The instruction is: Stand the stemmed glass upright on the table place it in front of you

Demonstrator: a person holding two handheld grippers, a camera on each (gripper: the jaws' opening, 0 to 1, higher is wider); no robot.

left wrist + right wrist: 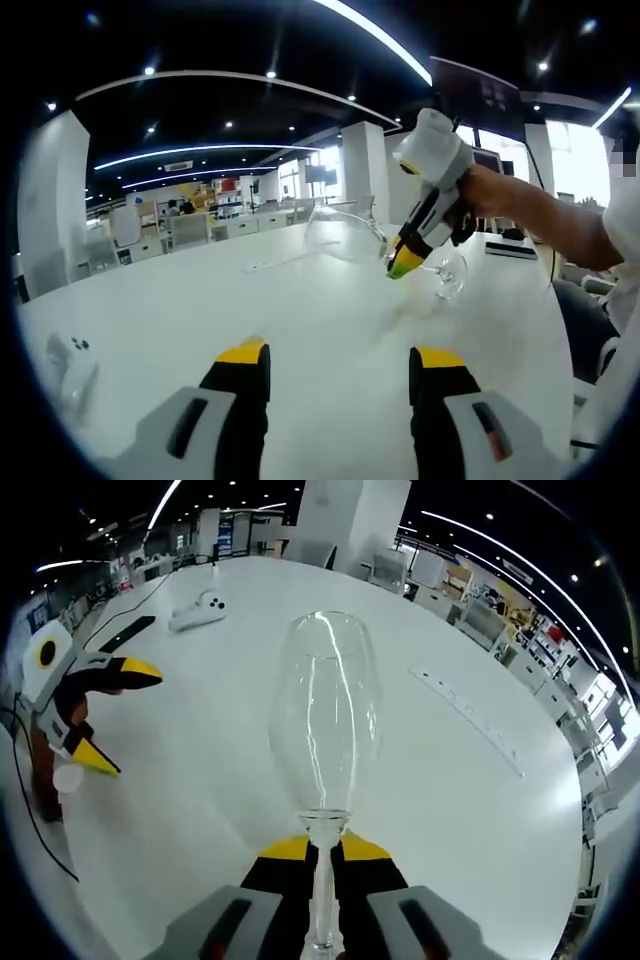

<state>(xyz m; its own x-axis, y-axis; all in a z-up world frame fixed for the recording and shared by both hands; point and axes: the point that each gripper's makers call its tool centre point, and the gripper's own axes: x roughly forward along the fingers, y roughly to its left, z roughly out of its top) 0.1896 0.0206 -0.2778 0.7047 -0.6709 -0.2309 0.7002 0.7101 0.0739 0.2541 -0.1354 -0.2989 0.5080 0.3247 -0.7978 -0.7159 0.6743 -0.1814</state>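
The stemmed glass [323, 750] is hanging above the white table [480, 810], its long axis lying tilted, bowl pointing away from the right gripper [322, 852], which is pinching the stem. The left gripper [340, 372] is waiting nearby over the table, its 2 jaws spread.

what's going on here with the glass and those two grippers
A person holds a gripper in each hand over a white table. The right gripper is shut on the stem of a wine glass, which is tilted over with its foot near the tabletop, not yet standing. The left gripper is open, holding nothing.
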